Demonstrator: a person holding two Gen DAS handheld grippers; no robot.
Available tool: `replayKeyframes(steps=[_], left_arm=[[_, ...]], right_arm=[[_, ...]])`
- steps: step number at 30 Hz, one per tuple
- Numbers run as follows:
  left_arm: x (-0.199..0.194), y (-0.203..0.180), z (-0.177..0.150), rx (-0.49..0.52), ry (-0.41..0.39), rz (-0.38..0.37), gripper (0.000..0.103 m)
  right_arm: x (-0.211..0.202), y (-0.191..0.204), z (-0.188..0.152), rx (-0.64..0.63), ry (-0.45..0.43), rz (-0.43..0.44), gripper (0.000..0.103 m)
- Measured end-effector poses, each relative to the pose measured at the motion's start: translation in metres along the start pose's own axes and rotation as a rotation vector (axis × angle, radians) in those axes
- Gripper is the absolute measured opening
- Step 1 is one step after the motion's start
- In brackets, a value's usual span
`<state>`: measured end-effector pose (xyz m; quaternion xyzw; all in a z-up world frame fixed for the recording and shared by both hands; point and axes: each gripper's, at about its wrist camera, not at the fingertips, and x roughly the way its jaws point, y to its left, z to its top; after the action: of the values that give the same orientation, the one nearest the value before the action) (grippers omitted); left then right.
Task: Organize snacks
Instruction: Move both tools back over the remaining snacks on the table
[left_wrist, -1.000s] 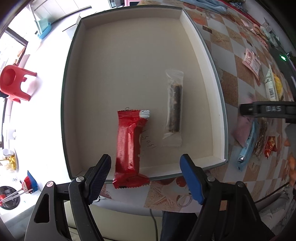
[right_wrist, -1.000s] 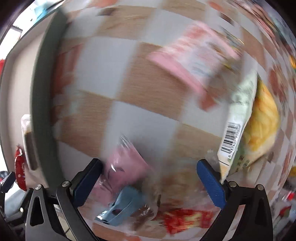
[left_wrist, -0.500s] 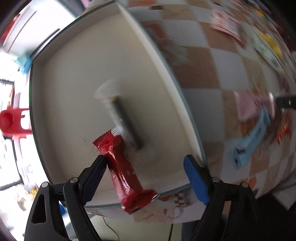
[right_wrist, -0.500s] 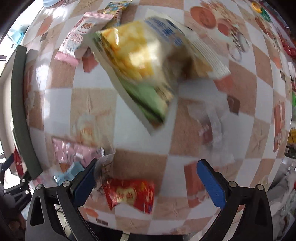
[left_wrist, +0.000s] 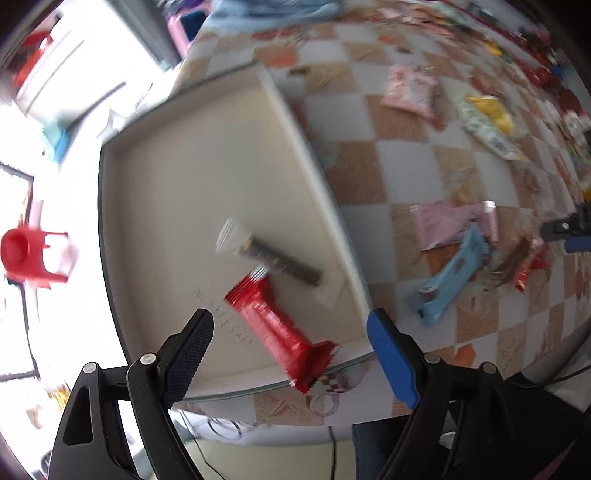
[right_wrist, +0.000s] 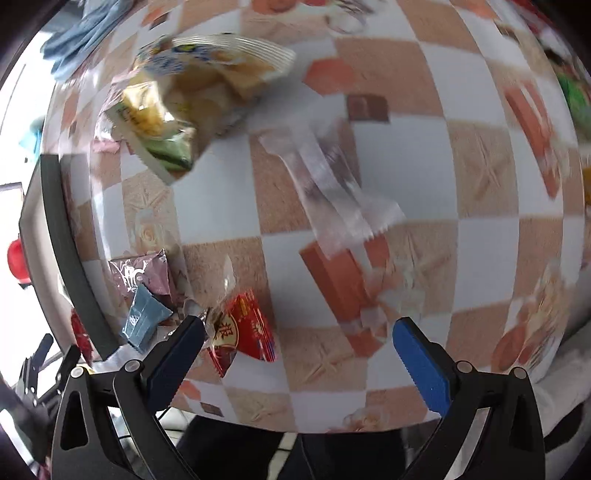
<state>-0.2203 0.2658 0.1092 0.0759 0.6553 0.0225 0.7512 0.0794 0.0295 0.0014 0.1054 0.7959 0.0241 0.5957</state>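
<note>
A shallow cream tray (left_wrist: 177, 192) holds a red snack bar (left_wrist: 273, 325), whose near end overhangs the rim, and a dark bar in a clear wrapper (left_wrist: 280, 262). My left gripper (left_wrist: 291, 347) is open and empty above the tray's near edge. My right gripper (right_wrist: 295, 354) is open and empty over the checkered tablecloth. A small red packet (right_wrist: 240, 336) lies by its left finger. A clear-wrapped snack (right_wrist: 332, 184) lies ahead. A yellow-green bag (right_wrist: 177, 107) is farther off. A pink packet (left_wrist: 447, 225) and a blue packet (left_wrist: 450, 273) lie right of the tray.
The tray's dark rim (right_wrist: 70, 251) shows at the left of the right wrist view. A red plastic stool (left_wrist: 29, 254) stands left of the tray. More snack packets (left_wrist: 410, 92) are scattered across the far table. The table's near edge runs just below both grippers.
Both views have swung. The left gripper turned so the tray and bars appear rotated. The right gripper moved right along the table, with the clear-wrapped snack now ahead.
</note>
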Motion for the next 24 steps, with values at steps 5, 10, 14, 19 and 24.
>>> replayKeyframes(steps=[5,10,14,19,24], left_arm=[[-0.018,-0.063,0.013,0.198,-0.044,-0.047,0.088],[0.008,-0.096,0.009,0.308,0.008,-0.086,0.088],[0.036,-0.111,0.017,0.307,0.081,-0.094,0.088],[0.061,-0.117,0.020,0.279,0.152,-0.090,0.088],[0.085,-0.117,0.026,0.239,0.186,-0.094,0.090]], right_arm=[[-0.011,-0.053,-0.020,0.115,-0.043,0.019,0.103],[0.001,-0.091,-0.035,0.097,0.001,0.030,0.103],[0.024,-0.092,-0.066,0.093,0.049,0.060,0.103],[0.063,-0.078,-0.094,0.021,0.115,0.037,0.103],[0.079,-0.071,-0.099,-0.025,0.108,-0.055,0.103]])
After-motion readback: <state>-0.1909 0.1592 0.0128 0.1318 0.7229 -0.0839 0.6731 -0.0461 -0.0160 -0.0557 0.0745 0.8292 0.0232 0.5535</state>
